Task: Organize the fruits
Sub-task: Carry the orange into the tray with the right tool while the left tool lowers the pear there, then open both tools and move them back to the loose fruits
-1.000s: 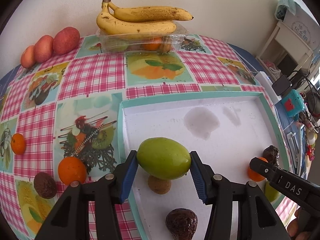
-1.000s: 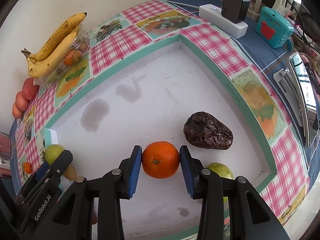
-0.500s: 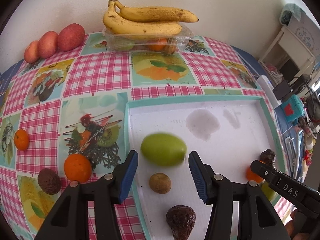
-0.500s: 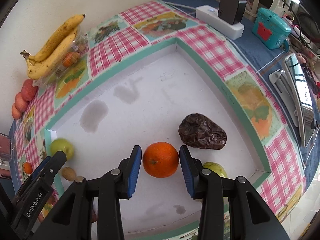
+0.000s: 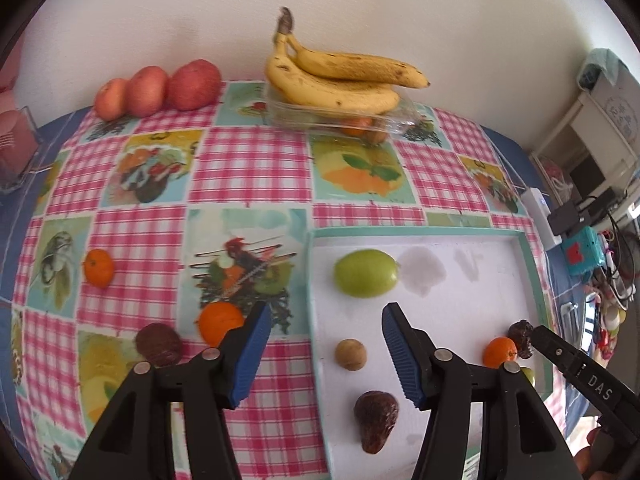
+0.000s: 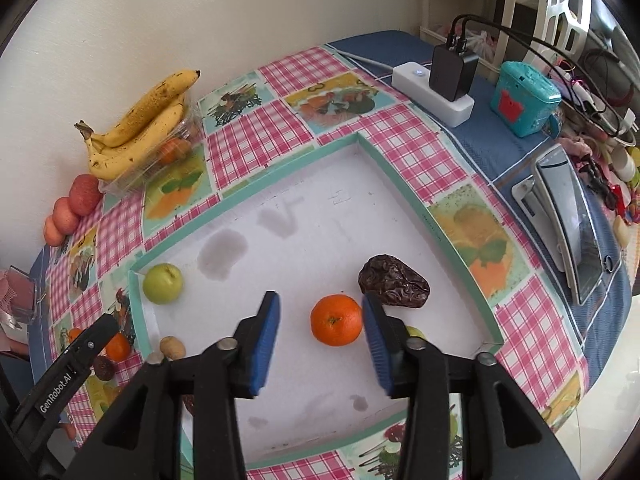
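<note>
Left gripper (image 5: pixel 322 346) wide open, empty, straddling the tray (image 5: pixel 532 280) rim. Next pick, likely: orange (image 5: pixel 220 322) or dark fruit (image 5: pixel 158 344) on the cloth just left of its left finger; small orange (image 5: pixel 99 267) farther left. Centre on one fruit so the neighbour isn't nudged. Green fruit (image 5: pixel 366 273) lies free in the tray. Right gripper (image 6: pixel 320 334) wide, empty; tray orange (image 6: pixel 336 320) near its right finger, date (image 6: pixel 394 287) just beyond. Bananas (image 5: pixel 340 80) at the wall.

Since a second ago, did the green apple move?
Yes. The green apple left the left gripper and now lies on the white tray, nearer its grey stain, with the jaws open.
</note>
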Action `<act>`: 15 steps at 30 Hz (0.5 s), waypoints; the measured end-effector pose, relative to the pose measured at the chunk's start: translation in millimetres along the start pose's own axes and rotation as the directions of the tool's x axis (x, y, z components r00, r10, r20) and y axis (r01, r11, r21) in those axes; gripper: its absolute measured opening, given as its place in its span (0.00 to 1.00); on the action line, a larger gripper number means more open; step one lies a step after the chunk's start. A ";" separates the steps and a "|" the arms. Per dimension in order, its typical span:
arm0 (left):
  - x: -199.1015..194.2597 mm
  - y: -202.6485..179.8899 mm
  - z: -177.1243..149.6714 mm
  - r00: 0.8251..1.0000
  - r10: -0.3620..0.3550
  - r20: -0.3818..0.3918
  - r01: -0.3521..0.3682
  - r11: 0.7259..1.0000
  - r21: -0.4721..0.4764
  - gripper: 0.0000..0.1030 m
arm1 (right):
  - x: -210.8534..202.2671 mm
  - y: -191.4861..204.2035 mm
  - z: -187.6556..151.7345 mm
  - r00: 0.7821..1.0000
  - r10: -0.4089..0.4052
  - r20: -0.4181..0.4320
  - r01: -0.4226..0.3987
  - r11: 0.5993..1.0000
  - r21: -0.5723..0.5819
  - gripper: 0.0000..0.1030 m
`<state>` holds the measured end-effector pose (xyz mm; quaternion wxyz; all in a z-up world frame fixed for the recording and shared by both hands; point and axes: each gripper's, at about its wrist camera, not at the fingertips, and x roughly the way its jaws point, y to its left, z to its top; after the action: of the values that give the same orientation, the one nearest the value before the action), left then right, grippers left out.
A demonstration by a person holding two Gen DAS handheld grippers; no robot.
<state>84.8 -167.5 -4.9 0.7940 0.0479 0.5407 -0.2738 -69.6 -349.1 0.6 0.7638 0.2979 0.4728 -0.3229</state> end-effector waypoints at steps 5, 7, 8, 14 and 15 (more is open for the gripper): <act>0.4 14.5 -6.9 0.997 0.068 -0.022 -0.069 0.997 -0.018 0.85 | 1.4 1.9 -6.9 1.000 -0.024 -0.008 0.024 1.000 0.000 0.76; 1.4 21.6 -11.2 0.994 0.108 -0.025 -0.109 0.994 -0.028 0.89 | 3.5 1.9 -10.1 1.000 -0.022 -0.013 0.022 1.000 -0.007 0.83; 1.7 28.0 -13.5 0.990 0.136 -0.029 -0.137 0.990 -0.039 0.91 | 4.5 2.5 -11.8 1.000 -0.019 -0.012 0.019 1.000 -0.012 0.83; -2.2 63.0 -24.3 0.974 0.224 -0.045 -0.227 0.969 -0.098 1.00 | 6.0 11.0 -17.8 1.000 -0.025 0.008 0.025 0.999 -0.041 0.83; -4.2 69.2 -24.4 0.970 0.238 -0.046 -0.242 0.965 -0.105 1.00 | 6.1 12.9 -18.5 1.000 -0.023 0.011 0.023 0.999 -0.043 0.84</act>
<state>97.1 -98.4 -26.4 0.8136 0.0738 0.5582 -0.1445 -67.4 -328.4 -10.0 0.7687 0.2743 0.4791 -0.3230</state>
